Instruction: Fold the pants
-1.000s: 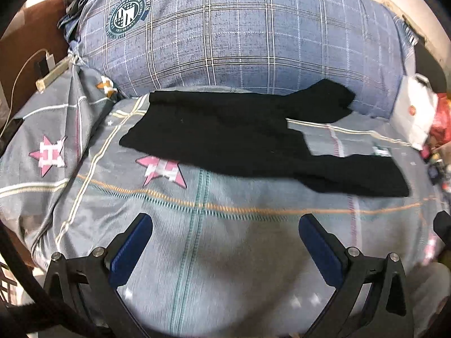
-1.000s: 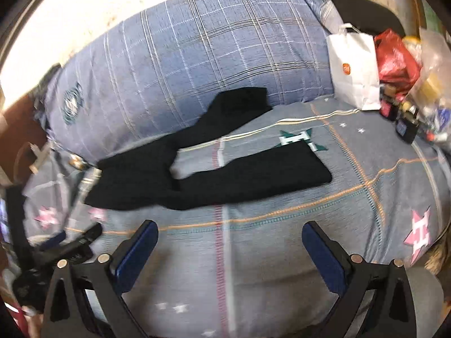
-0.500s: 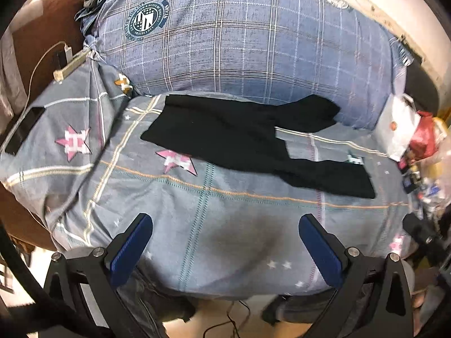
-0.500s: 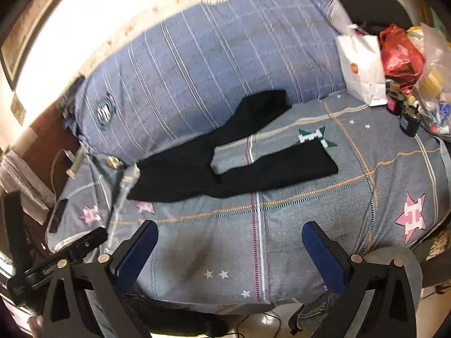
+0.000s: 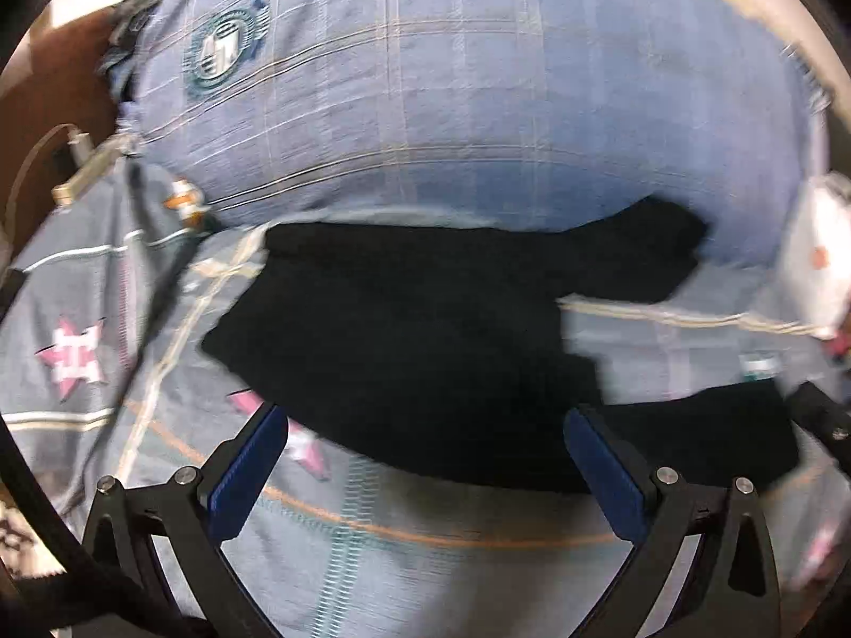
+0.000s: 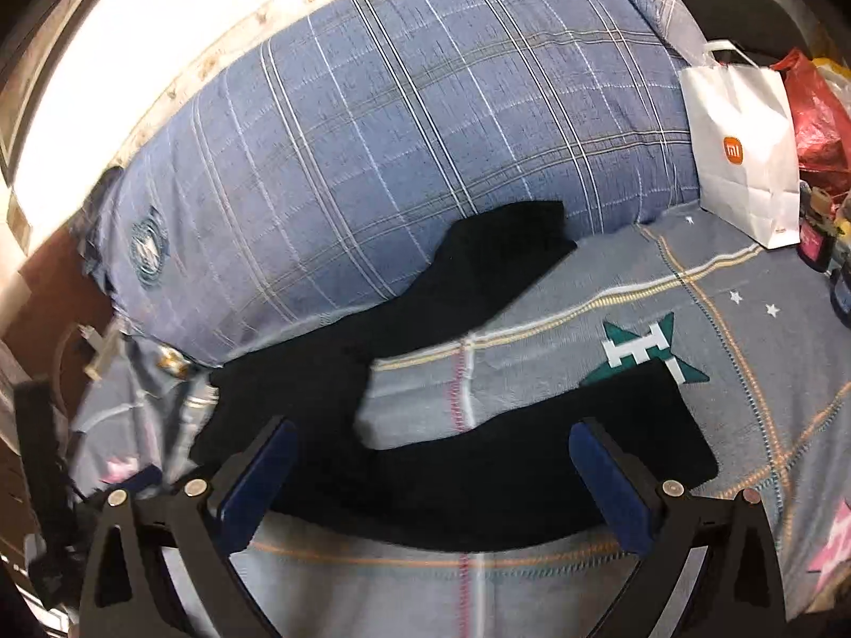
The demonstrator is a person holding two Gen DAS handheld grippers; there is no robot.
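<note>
Black pants (image 5: 404, 329) spread on bedspread (image 6: 611, 287), left tongs (image 5: 425, 457) wide apart, empty, right tongs (image 6: 433, 470) likewise

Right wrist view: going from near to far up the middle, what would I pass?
Right gripper → black pants → grey patterned bedsheet → blue plaid pillow → pale wall.

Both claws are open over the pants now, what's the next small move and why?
Probably lower the right claw onto the near leg of the black pants and close. That leg lies flat on the bed cover, splayed from the far leg, nothing is gripped, and the left claw sits near the waist end.
</note>
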